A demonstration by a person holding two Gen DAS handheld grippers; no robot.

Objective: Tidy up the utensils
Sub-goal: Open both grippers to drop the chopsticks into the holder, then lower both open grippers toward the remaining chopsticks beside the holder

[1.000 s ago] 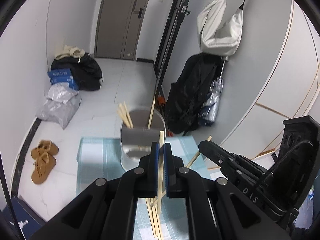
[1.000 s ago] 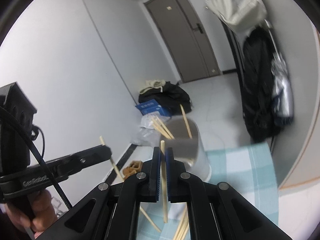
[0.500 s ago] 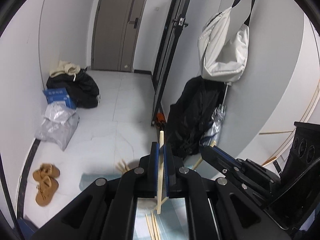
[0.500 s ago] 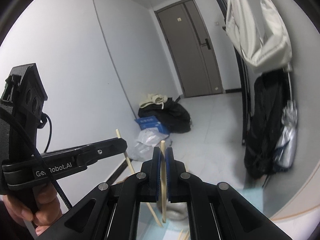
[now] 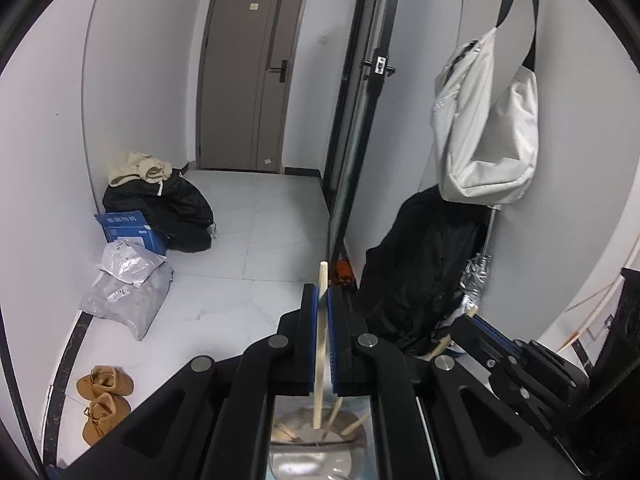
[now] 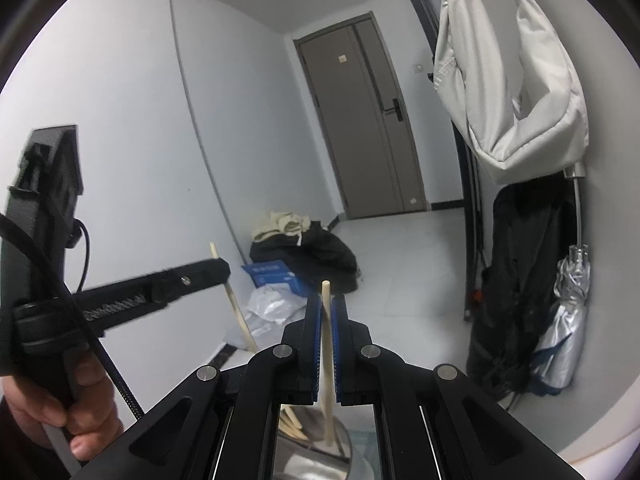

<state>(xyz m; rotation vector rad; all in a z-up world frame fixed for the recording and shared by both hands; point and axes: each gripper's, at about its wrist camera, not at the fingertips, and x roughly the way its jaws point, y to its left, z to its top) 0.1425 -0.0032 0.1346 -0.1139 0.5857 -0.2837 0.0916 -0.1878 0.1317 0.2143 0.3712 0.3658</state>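
1. Bottom centre of the left wrist view: the left gripper (image 5: 323,320) has its jaws pinched shut on a chopstick (image 5: 319,344), which stands near upright, tip poking above the blue pads, lower end hanging over a steel cup (image 5: 316,456).
2. Bottom centre of the right wrist view: the right gripper (image 6: 327,336) likewise clamps a second stick (image 6: 328,360) near its upper third, its lower end above the same cup (image 6: 320,464), where more sticks lean.
3. Lower left of that view: a hand (image 6: 60,412) carries the left gripper, seen side-on.
4. Handling, as a judgement: the sticks look light, stiff and thin, likely bamboo or wood; smooth enough to swivel between the pads if nudged. A hold near the top third, as here, leaves a long free end to steer into the cup.
5. Risk: a tip may catch the rim, or the light cup may tip.
6. Far field: a bag (image 5: 488,120) hangs upper right; a door (image 5: 252,68) closes the corridor.
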